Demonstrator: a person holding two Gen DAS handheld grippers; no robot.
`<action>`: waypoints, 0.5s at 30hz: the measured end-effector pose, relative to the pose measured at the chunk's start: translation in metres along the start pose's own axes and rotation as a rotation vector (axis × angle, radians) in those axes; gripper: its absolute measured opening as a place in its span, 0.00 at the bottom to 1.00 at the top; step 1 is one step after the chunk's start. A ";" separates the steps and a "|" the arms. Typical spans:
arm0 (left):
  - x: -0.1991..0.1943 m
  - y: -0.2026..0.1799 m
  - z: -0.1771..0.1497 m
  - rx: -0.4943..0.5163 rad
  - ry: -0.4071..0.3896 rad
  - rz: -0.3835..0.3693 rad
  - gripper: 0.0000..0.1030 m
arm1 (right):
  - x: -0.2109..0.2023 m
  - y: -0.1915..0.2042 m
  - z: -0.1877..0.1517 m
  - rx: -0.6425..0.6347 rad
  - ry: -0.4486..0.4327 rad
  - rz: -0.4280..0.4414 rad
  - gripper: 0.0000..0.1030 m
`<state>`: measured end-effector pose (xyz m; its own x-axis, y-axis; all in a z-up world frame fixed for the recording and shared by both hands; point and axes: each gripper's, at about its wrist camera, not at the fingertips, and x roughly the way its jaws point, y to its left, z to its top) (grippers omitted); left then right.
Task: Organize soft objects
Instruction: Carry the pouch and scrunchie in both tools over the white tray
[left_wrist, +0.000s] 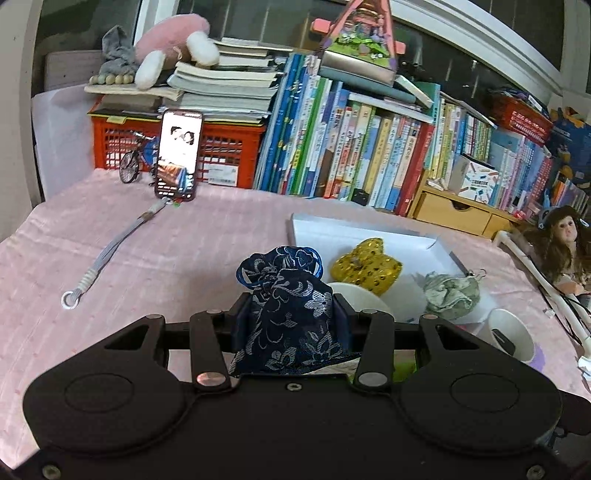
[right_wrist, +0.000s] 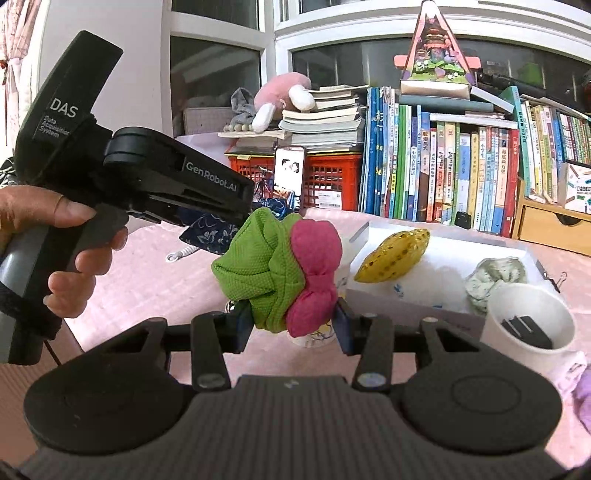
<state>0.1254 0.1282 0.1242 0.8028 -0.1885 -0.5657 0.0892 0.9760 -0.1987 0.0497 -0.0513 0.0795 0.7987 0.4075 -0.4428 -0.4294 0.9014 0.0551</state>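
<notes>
My left gripper (left_wrist: 291, 314) is shut on a dark blue floral drawstring pouch (left_wrist: 291, 310) and holds it above the pink tablecloth, just left of the white tray (left_wrist: 325, 229). My right gripper (right_wrist: 291, 321) is shut on a green and magenta cloth bundle (right_wrist: 284, 266), held above the table left of the tray (right_wrist: 399, 288). In the tray lie a yellow sequinned pouch (left_wrist: 365, 269) (right_wrist: 395, 254) and a pale green crumpled pouch (left_wrist: 450, 291) (right_wrist: 495, 277). The left gripper's body (right_wrist: 147, 177) and the blue pouch (right_wrist: 210, 232) show in the right wrist view.
A white cup with black clips (right_wrist: 528, 325) (left_wrist: 509, 332) stands right of the tray. A phone (left_wrist: 177, 155) leans on a red crate (left_wrist: 229, 147), with a grey lanyard (left_wrist: 107, 254) on the cloth. Books (left_wrist: 369, 155) line the back; a doll (left_wrist: 561, 243) sits at the right.
</notes>
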 end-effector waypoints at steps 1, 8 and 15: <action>0.000 -0.002 0.001 0.003 -0.001 -0.001 0.41 | -0.002 -0.002 0.001 0.003 -0.003 -0.002 0.48; -0.001 -0.015 0.007 0.029 -0.009 -0.016 0.41 | -0.023 -0.018 0.012 0.014 -0.060 -0.027 0.48; 0.002 -0.031 0.018 0.055 -0.020 -0.041 0.41 | -0.038 -0.045 0.032 0.030 -0.112 -0.093 0.48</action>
<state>0.1346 0.0994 0.1442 0.8091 -0.2270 -0.5420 0.1540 0.9721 -0.1772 0.0520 -0.1030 0.1230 0.8771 0.3342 -0.3451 -0.3398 0.9394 0.0461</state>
